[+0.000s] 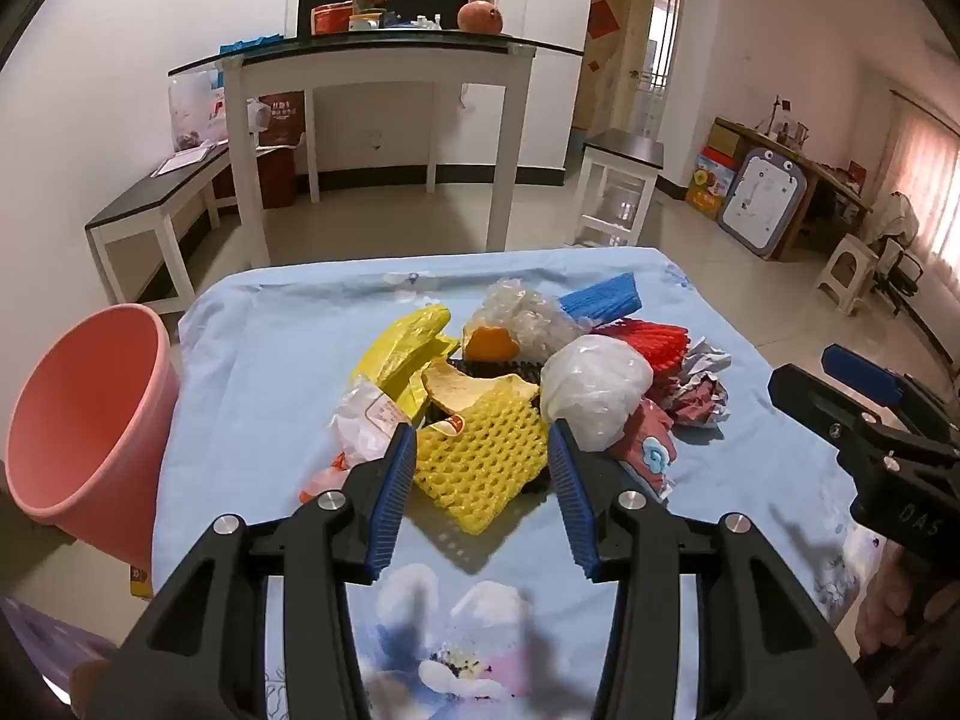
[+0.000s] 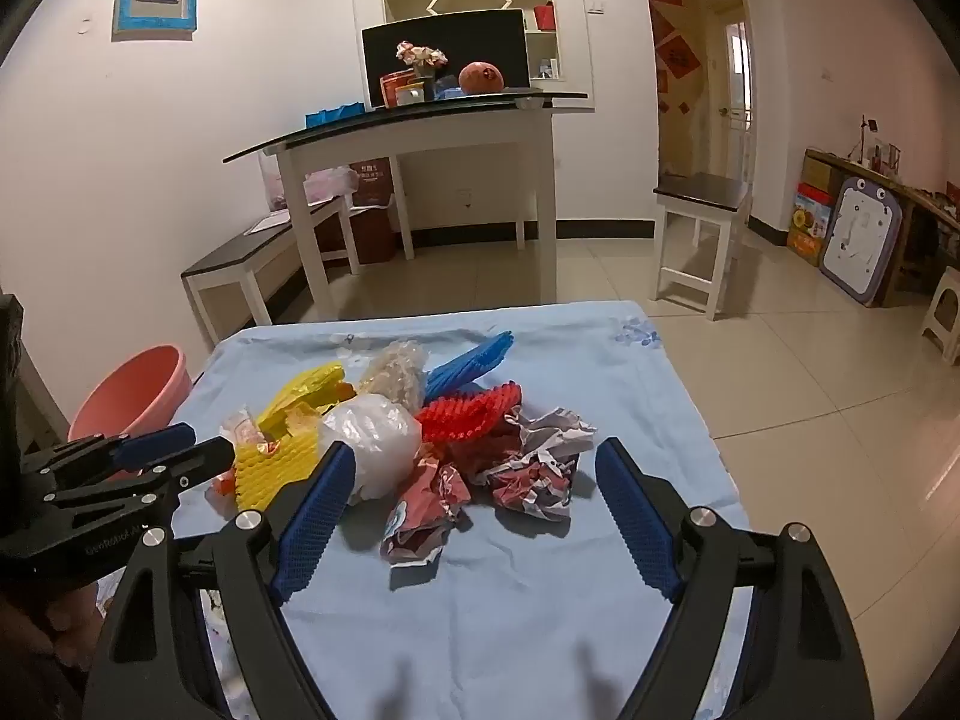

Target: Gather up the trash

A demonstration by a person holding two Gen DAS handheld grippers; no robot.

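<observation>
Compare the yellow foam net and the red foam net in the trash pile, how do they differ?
The yellow foam net lies at the near edge of the pile, close in front of the left hand-held gripper; the red foam net sits farther back, toward the right. The yellow one lies spread fairly flat with its open mesh plainly showing; the red one is bunched, showing ridges. Both are foam netting resting on the blue cloth.

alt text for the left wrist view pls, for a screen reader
The open left gripper hovers over a yellow foam fruit net at the near edge of a trash pile on a light-blue floral cloth. A pink bucket stands off the table's left edge; the right gripper, also open, enters from the right.
</observation>
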